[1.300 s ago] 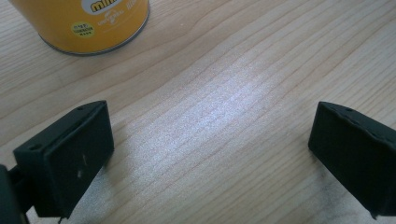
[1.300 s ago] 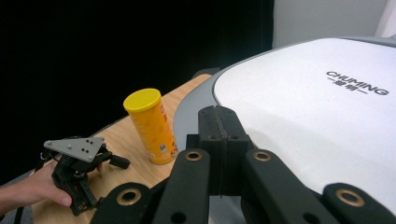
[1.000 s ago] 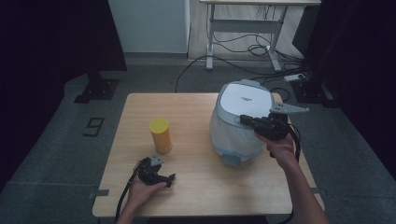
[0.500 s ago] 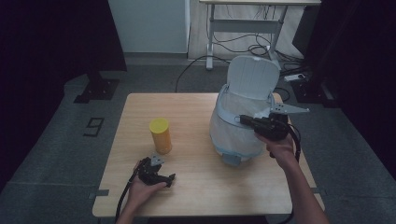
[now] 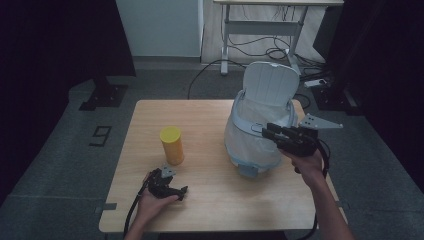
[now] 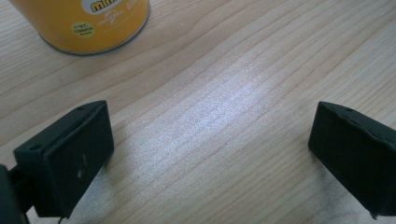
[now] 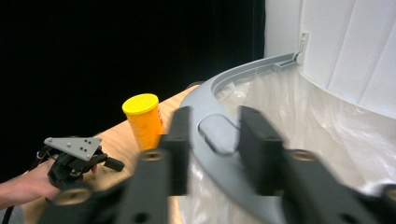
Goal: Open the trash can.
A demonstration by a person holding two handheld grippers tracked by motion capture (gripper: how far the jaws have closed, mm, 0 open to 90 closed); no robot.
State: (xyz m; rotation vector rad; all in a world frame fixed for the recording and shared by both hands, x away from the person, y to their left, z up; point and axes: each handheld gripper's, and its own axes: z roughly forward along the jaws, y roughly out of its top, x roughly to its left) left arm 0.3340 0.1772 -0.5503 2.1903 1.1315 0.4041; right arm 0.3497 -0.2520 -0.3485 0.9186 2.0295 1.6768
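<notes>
Right now your right gripper [image 5: 270, 132] had its fingers [image 7: 180, 140] slightly apart, one each side of the oval button on the front rim of the trash bin [image 5: 252, 145]. From the right gripper view I couldn't tell whether they touched the rim or just hovered over it. Nothing clamped.

Bin lid [image 5: 270, 82] stood upright, hinged at the back. White liner bag draped over the rim and down the sides. Bin sat on the right half of the counter [image 5: 210, 115], your right hand behind the gripper at the bin's near right side.

Your left gripper [image 5: 167, 186] lay low on the counter near the front left edge, fingers [image 6: 70, 154] wide apart with bare wood between them, holding nothing. Yellow canister [image 5: 171, 145] stood upright just beyond it, clear of the fingers, well apart from the bin. In the left gripper view its base sat at the top left, ahead of the left finger.
</notes>
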